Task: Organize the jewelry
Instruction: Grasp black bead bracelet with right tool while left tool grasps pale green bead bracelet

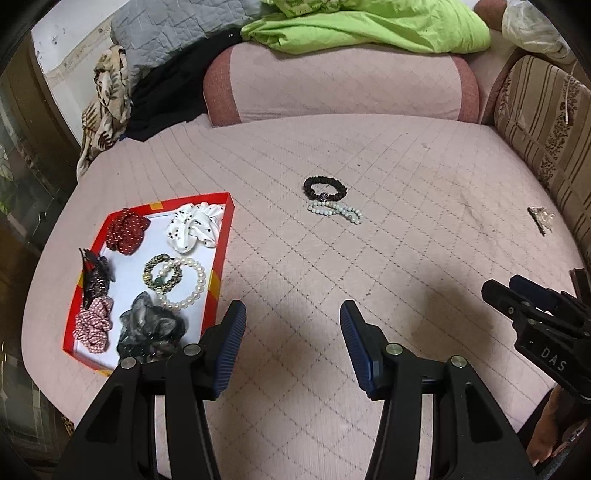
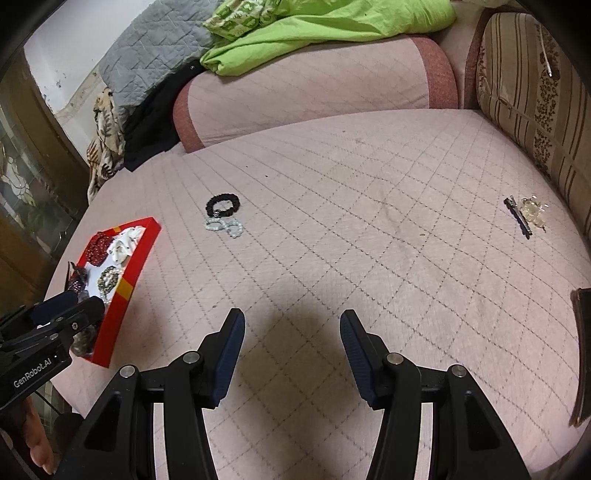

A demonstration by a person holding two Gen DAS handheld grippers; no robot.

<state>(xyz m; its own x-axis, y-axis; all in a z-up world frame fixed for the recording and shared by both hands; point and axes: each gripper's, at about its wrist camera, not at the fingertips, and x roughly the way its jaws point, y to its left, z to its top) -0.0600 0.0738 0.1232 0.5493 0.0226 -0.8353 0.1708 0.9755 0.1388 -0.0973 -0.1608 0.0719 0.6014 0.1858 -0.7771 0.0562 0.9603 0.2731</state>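
A red tray (image 1: 221, 258) with a white floor lies at the left of the pink quilted seat; it also shows in the right wrist view (image 2: 127, 273). It holds scrunchies, a pearl bracelet (image 1: 192, 280), a beaded bracelet and a dark hair clip (image 1: 94, 275). A black bead bracelet (image 1: 325, 187) (image 2: 222, 205) and a pale bead bracelet (image 1: 338, 212) (image 2: 225, 226) lie touching mid-seat. A hair clip with clear beads (image 2: 526, 216) (image 1: 541, 218) lies far right. My left gripper (image 1: 291, 314) is open and empty, just right of the tray. My right gripper (image 2: 291, 323) is open and empty over bare seat.
A pink cushion (image 1: 340, 81) stands at the back with a green cloth (image 1: 369, 26) on top. A striped cushion (image 1: 546, 125) lines the right side. Grey, black and patterned fabrics (image 1: 110, 96) pile at the back left. A dark object (image 2: 583, 350) sits at the right edge.
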